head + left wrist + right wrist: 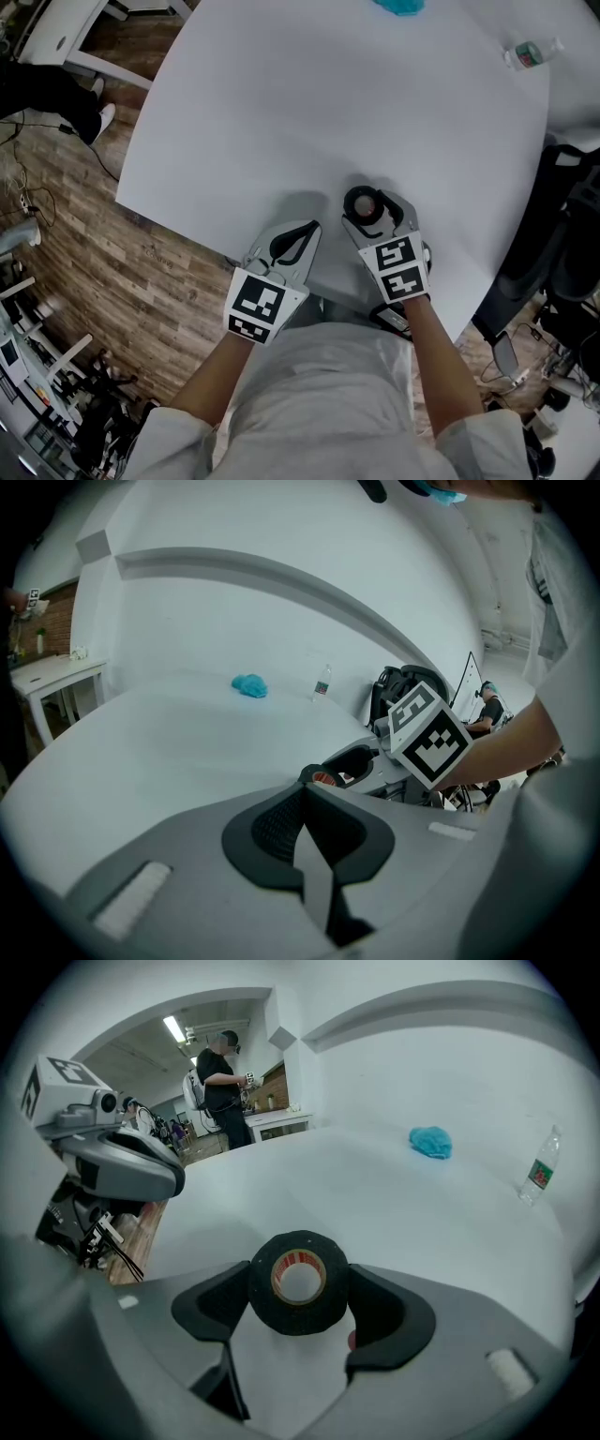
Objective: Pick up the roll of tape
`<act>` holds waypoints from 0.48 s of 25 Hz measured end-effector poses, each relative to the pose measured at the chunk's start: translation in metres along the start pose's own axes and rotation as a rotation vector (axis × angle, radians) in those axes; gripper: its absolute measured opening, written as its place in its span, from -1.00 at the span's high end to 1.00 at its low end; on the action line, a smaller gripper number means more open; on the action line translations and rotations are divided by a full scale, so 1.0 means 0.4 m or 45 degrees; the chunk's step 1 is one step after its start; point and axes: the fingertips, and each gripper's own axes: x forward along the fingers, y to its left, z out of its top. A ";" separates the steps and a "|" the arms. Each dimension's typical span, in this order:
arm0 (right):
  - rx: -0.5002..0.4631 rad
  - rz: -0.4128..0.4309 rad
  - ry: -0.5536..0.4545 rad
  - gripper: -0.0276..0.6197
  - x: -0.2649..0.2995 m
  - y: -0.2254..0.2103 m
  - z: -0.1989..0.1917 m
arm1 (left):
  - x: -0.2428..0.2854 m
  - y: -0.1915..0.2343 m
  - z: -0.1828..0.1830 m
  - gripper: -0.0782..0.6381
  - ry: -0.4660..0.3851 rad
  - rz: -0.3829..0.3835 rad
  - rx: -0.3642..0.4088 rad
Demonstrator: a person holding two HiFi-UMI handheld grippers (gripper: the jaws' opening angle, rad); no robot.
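A black roll of tape (364,202) with a reddish-brown core sits between the jaws of my right gripper (371,210), near the front edge of the white table (281,112). In the right gripper view the roll of tape (299,1282) fills the gap of the right gripper (298,1290), both dark pads press on its sides, and its hole faces the camera. My left gripper (307,230) rests just left of it, jaws shut with nothing between them. In the left gripper view the left gripper (305,794) points toward the roll of tape (323,778).
A crumpled blue cloth (398,6) lies at the table's far edge and a small plastic bottle (530,53) at the far right. Wooden floor (84,234) lies left of the table. A person (220,1082) stands in the background of the right gripper view.
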 end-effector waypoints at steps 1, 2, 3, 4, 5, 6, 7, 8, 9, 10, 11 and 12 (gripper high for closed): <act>0.004 0.002 -0.003 -0.12 -0.006 0.000 -0.001 | -0.002 -0.005 0.000 0.73 0.000 -0.001 0.004; 0.006 0.005 -0.004 -0.12 -0.013 0.001 -0.002 | -0.004 -0.011 0.001 0.73 0.001 -0.001 0.009; 0.006 0.008 -0.005 -0.12 -0.020 0.002 -0.004 | -0.007 -0.017 0.002 0.73 0.001 -0.001 0.014; 0.003 0.011 -0.007 -0.12 -0.027 0.004 -0.005 | -0.011 -0.024 0.003 0.73 0.000 0.000 0.019; -0.001 0.012 -0.009 -0.12 -0.035 0.006 -0.007 | -0.014 -0.030 0.004 0.73 -0.001 0.000 0.023; -0.005 0.013 -0.013 -0.12 -0.043 0.009 -0.008 | -0.017 -0.036 0.004 0.73 -0.003 0.001 0.027; -0.009 0.014 -0.017 -0.12 -0.049 0.010 -0.011 | -0.019 -0.041 0.003 0.73 -0.005 0.003 0.031; -0.011 0.014 -0.022 -0.12 -0.055 0.010 -0.013 | -0.020 -0.046 0.003 0.73 -0.007 0.005 0.035; -0.012 0.014 -0.026 -0.12 -0.060 0.010 -0.016 | -0.021 -0.050 0.002 0.73 -0.009 0.008 0.039; -0.013 0.015 -0.032 -0.12 -0.066 0.011 -0.017 | -0.022 -0.054 0.002 0.73 -0.011 0.010 0.042; -0.013 0.016 -0.037 -0.12 -0.074 0.012 -0.017 | -0.023 -0.059 0.003 0.73 -0.012 0.013 0.046; -0.014 0.017 -0.042 -0.12 -0.082 0.013 -0.016 | -0.025 -0.063 0.005 0.73 -0.014 0.015 0.051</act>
